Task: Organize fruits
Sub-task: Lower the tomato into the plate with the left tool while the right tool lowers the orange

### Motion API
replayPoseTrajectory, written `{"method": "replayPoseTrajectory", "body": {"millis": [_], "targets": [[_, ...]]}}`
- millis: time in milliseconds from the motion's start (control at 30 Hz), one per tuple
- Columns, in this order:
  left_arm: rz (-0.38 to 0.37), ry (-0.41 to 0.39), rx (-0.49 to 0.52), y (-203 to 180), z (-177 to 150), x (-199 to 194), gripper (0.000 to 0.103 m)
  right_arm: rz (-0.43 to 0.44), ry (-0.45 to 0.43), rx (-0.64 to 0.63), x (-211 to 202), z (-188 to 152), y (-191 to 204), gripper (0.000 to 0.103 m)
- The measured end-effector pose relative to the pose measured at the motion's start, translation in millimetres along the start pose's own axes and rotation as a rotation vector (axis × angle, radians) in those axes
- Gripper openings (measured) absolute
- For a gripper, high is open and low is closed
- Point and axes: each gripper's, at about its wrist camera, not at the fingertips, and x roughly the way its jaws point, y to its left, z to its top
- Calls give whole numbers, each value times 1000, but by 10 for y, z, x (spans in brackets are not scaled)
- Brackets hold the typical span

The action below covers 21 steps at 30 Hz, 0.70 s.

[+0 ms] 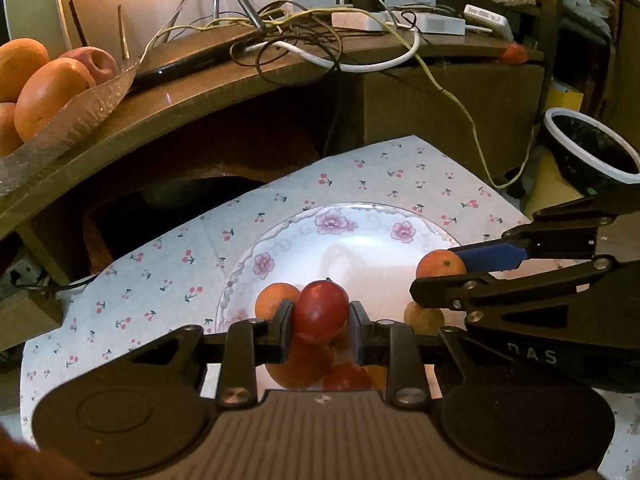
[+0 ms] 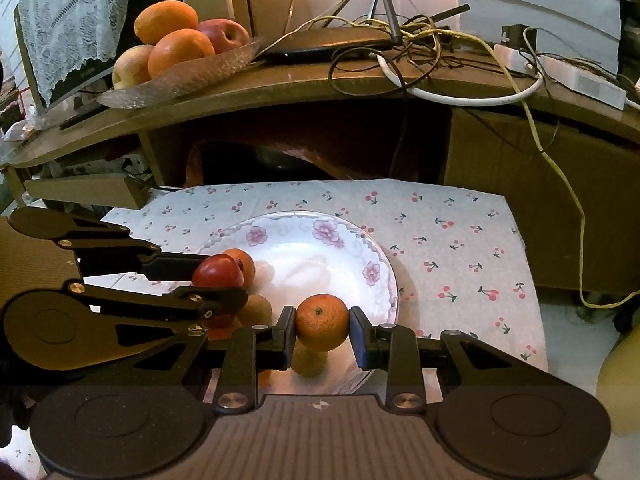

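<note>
My left gripper point(image 1: 320, 326) is shut on a red fruit point(image 1: 321, 309) and holds it over the near part of a floral plate point(image 1: 360, 220). It also shows in the right wrist view point(image 2: 218, 272). My right gripper point(image 2: 323, 330) is shut on a small orange point(image 2: 322, 322), held above the plate's point(image 2: 372, 256) near right part; this orange shows in the left wrist view point(image 1: 440, 264). On the plate lie another orange point(image 1: 274, 300), a brownish fruit point(image 1: 424, 316) and more fruit partly hidden under the left gripper.
The plate sits on a cherry-print cloth point(image 2: 452, 232). Behind it a wooden shelf point(image 2: 300, 84) holds a glass dish point(image 2: 180, 76) of oranges and apples, tangled cables point(image 2: 420, 52) and a power strip. A lined bin point(image 1: 592, 148) stands at the right.
</note>
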Motion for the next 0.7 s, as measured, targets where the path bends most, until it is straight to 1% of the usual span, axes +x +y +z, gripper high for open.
{"method": "replayPoseTrajectory", "body": {"millis": [467, 700], "targets": [[18, -4, 22, -20, 4, 27, 32, -2, 13, 3, 80, 1, -28, 32], [24, -5, 33, -35, 8, 27, 33, -3, 4, 11, 80, 12, -39, 33]]}}
